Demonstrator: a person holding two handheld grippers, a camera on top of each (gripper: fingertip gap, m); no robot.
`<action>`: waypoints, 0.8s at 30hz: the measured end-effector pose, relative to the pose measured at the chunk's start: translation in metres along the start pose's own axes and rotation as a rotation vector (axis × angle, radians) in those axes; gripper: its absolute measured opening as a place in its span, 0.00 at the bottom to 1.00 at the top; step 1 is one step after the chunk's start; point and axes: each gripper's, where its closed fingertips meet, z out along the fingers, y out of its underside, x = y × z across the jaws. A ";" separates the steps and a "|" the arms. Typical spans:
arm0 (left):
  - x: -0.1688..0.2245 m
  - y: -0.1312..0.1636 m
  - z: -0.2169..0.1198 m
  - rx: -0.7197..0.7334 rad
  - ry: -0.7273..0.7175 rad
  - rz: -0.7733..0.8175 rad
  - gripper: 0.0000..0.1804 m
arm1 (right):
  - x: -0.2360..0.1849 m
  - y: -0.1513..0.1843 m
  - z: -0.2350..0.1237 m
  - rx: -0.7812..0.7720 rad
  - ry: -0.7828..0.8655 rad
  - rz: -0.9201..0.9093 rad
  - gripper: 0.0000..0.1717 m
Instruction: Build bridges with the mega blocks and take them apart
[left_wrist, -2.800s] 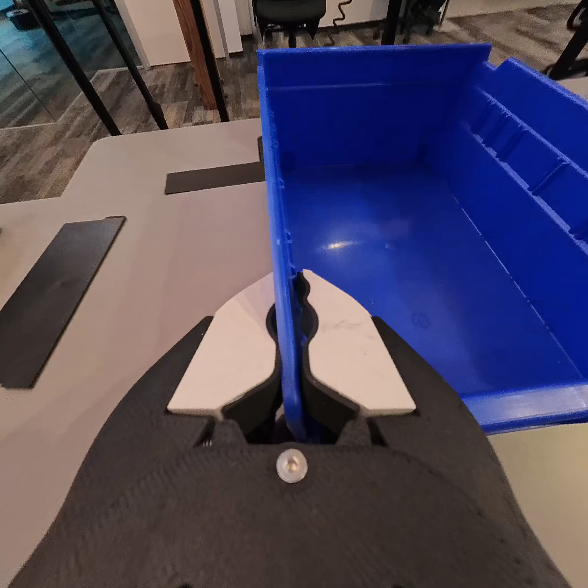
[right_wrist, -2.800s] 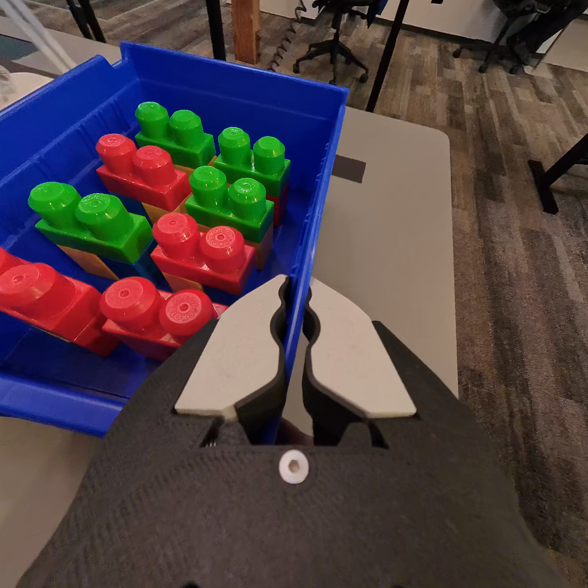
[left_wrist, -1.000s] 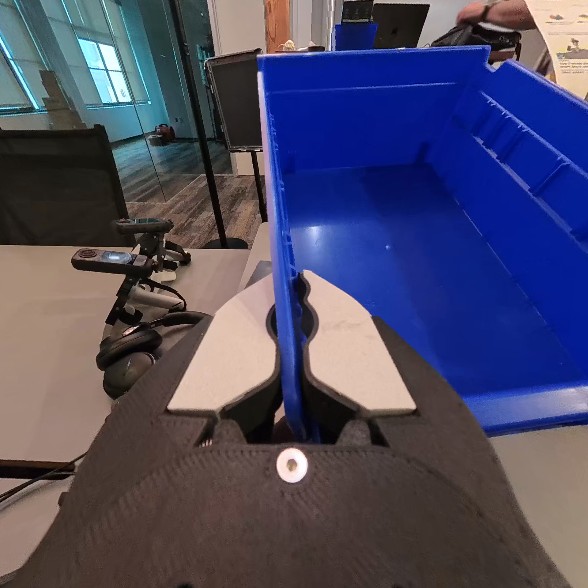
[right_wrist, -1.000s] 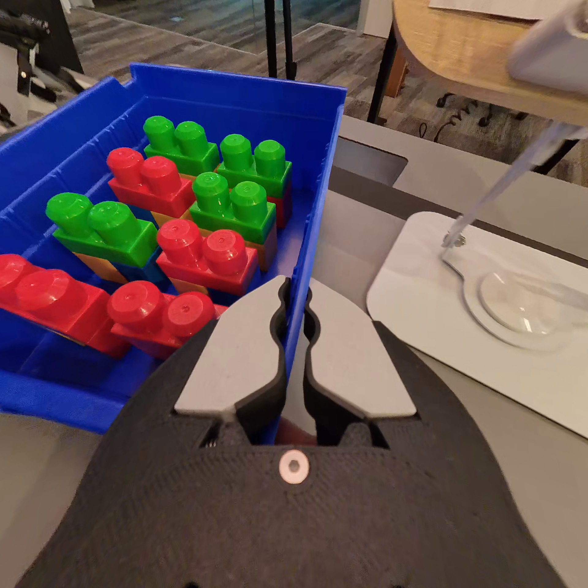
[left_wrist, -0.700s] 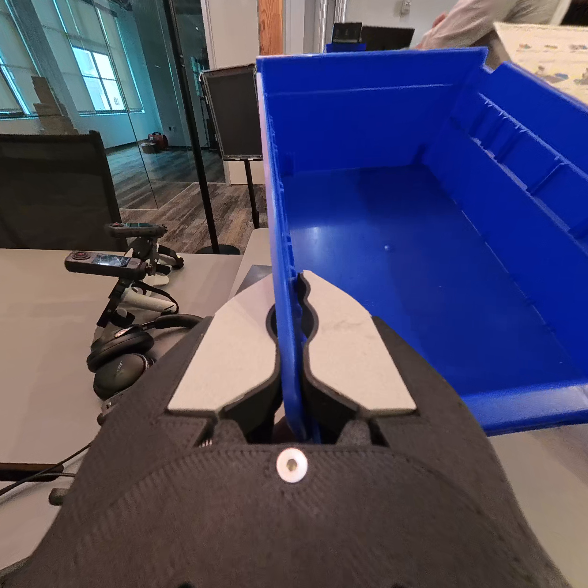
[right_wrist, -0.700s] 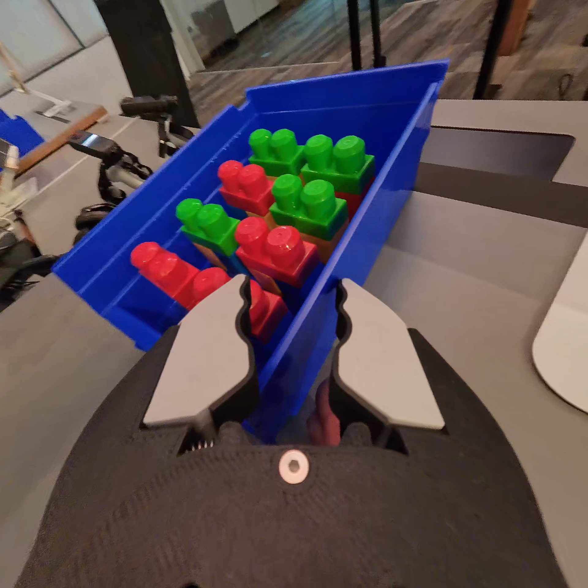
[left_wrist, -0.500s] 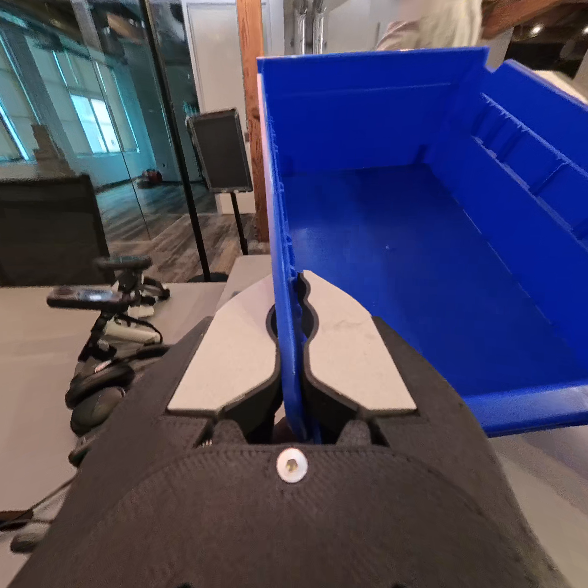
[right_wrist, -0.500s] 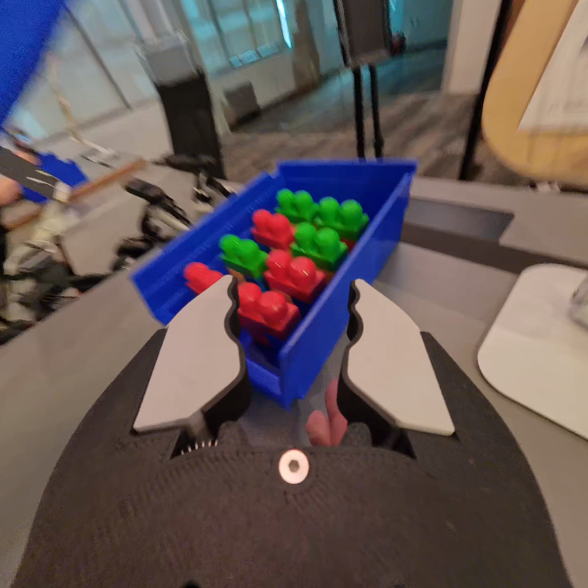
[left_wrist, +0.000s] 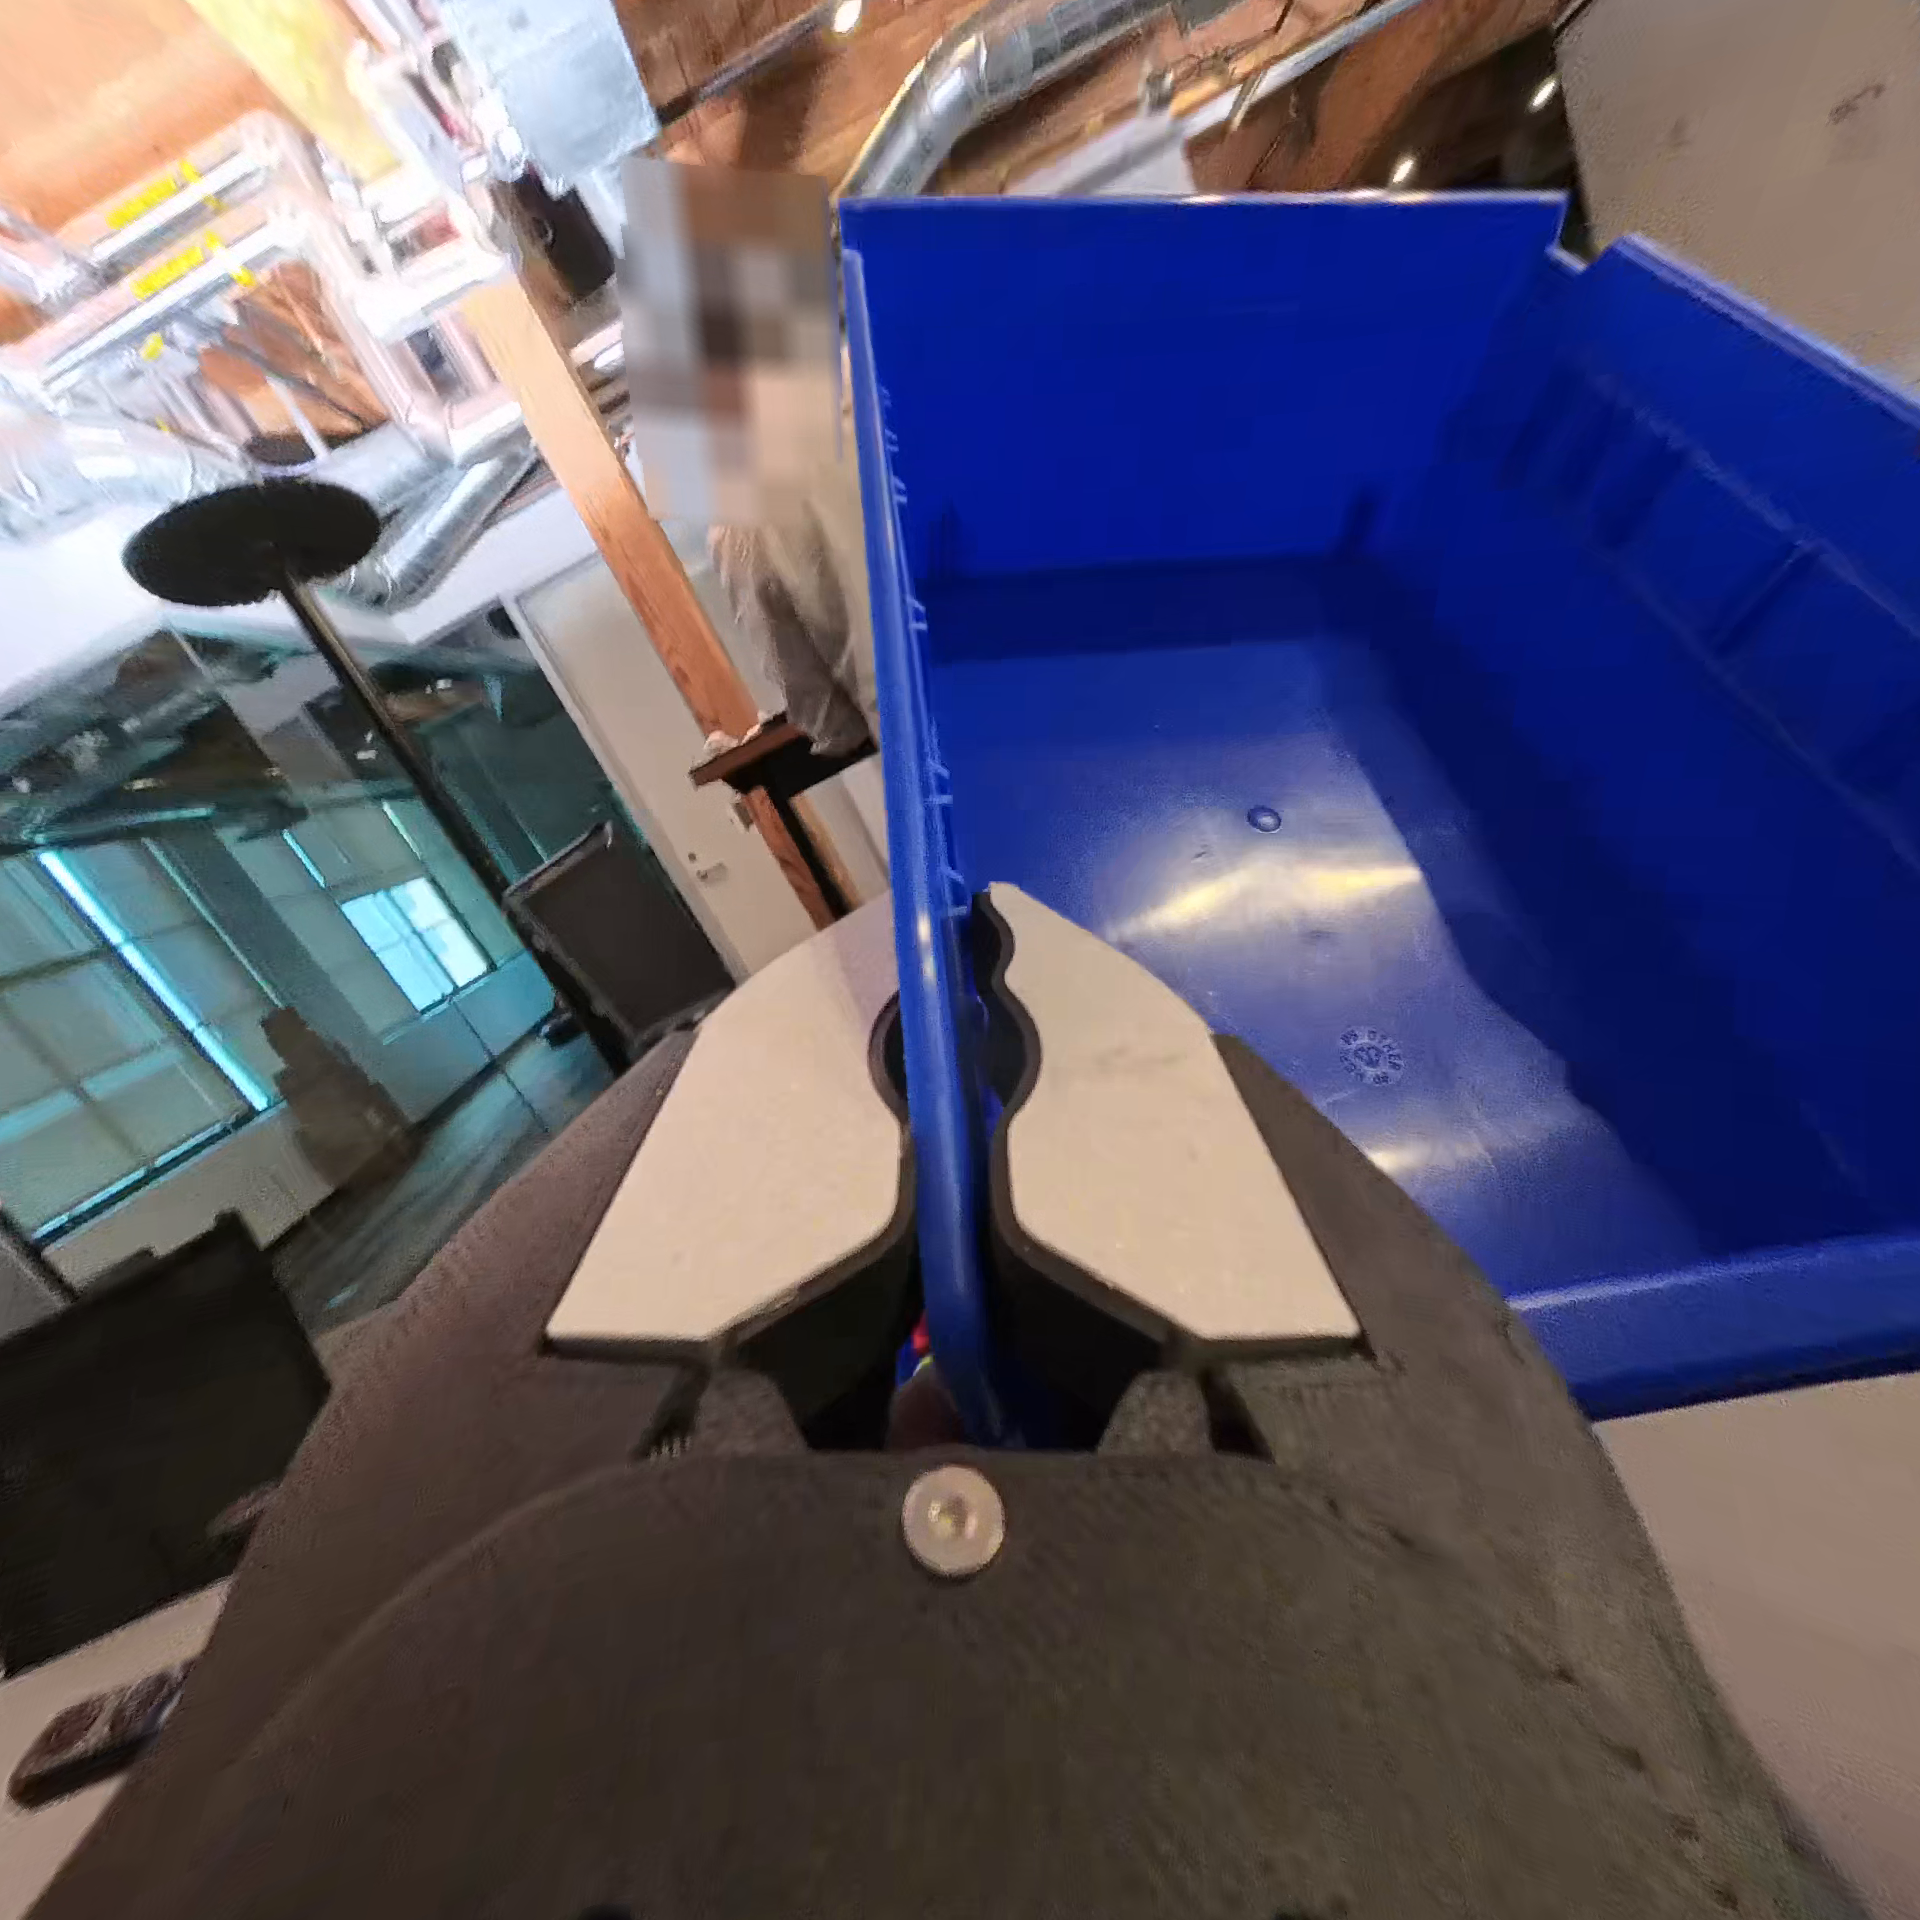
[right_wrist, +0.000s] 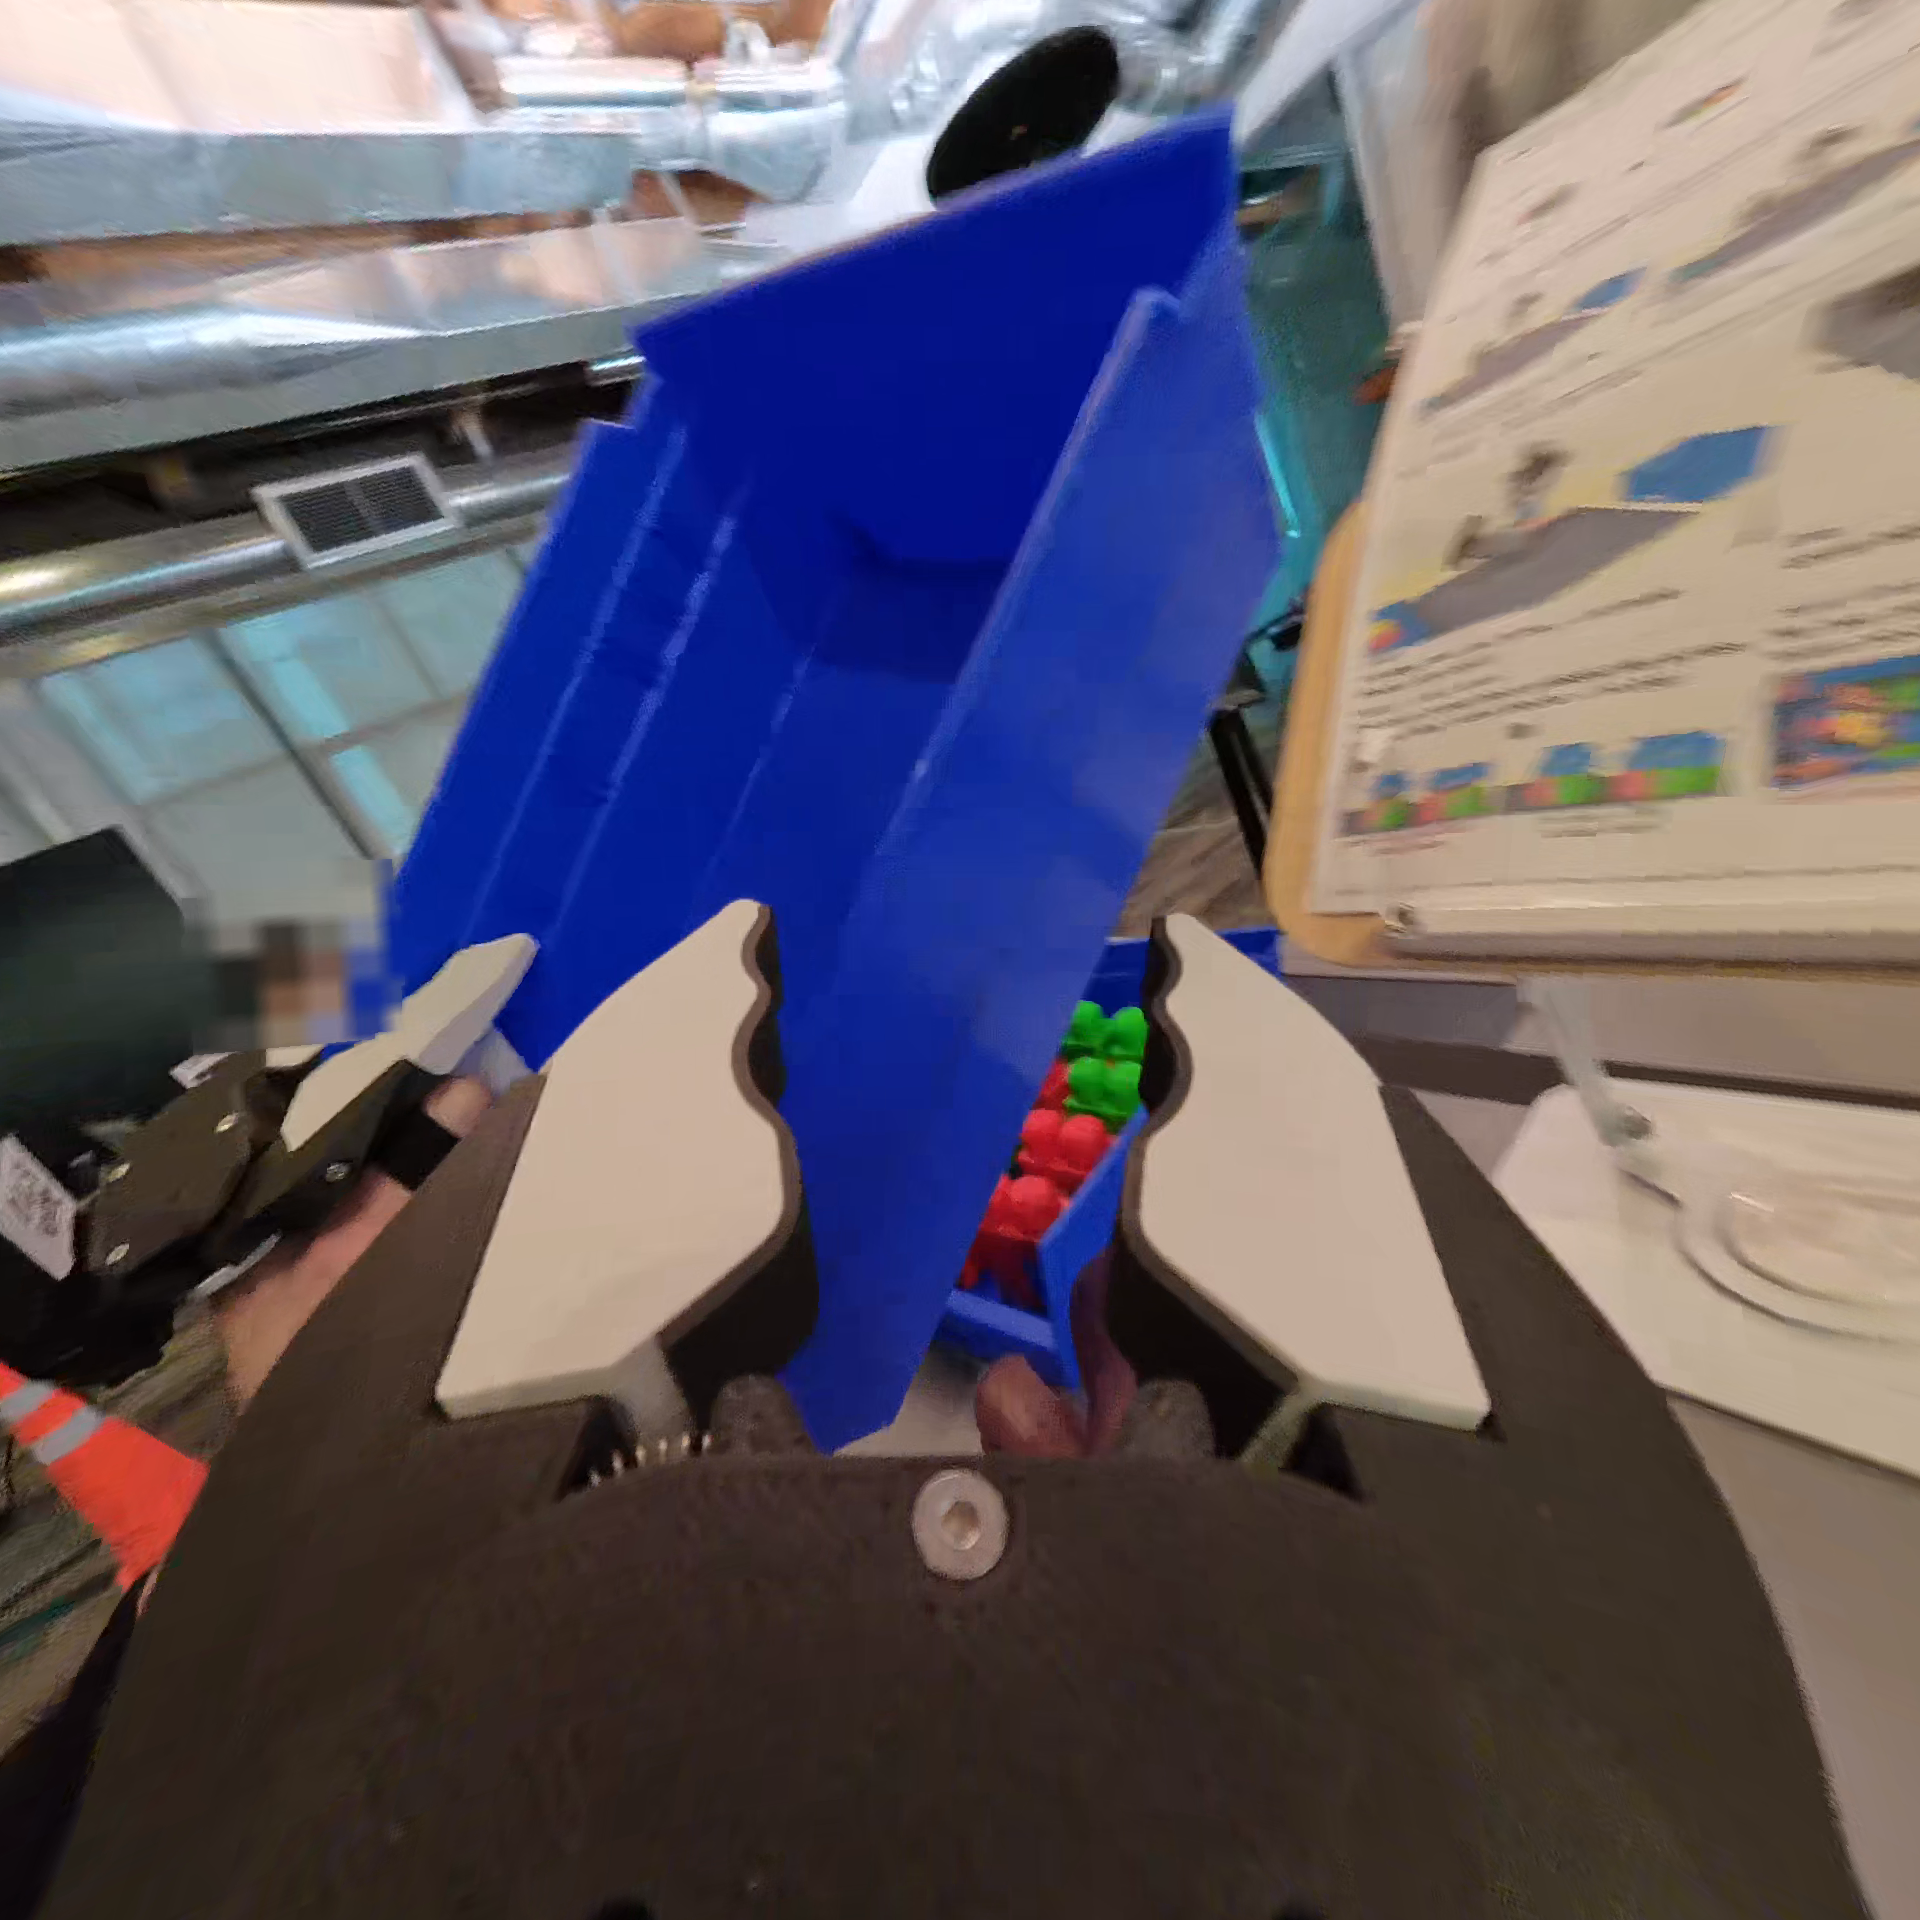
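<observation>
Above the grey table (right_wrist: 1766, 1558), an empty blue bin (left_wrist: 1351, 831) hangs tilted in the air, and everything else is easiest placed from it. The left gripper (left_wrist: 951, 997) is clamped on the bin's left side wall: one pale finger sits outside the wall, the other inside, and the black pads press the thin plastic from both sides with no slack showing. From the right wrist view the same bin (right_wrist: 883, 623) rears up steeply, its open side turned leftward, and the left gripper (right_wrist: 457, 997) shows at its lower left edge, held by a hand (right_wrist: 312, 1278) in a fingerless glove.

The right gripper (right_wrist: 961, 977) sits below the lifted bin with its jaws spread wide. A corner of that bin comes down between its fingers (right_wrist: 665, 1143), but the pads do not press on it, so the gripper has hold of nothing.

Behind and below the raised bin, seen through the gap at its right edge, a second blue bin (right_wrist: 1081, 1247) rests on the table. It holds the mega blocks: green ones (right_wrist: 1107, 1055) at the far end, red ones (right_wrist: 1039, 1184) nearer.

Right of the raised bin, a board with printed sheets (right_wrist: 1621, 582) stands up, and a white mat (right_wrist: 1621, 1299) with a clear dish lies on the table.
</observation>
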 end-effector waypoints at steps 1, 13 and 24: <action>0.011 -0.007 0.005 0.013 -0.004 0.031 0.04 | 0.011 -0.003 -0.009 -0.005 0.013 0.016 0.40; 0.176 -0.081 0.050 0.173 0.130 0.246 0.03 | 0.106 -0.026 -0.112 0.027 0.248 0.086 0.32; 0.360 -0.135 0.054 0.332 0.450 0.142 0.21 | 0.224 -0.080 -0.259 0.001 0.711 -0.183 0.05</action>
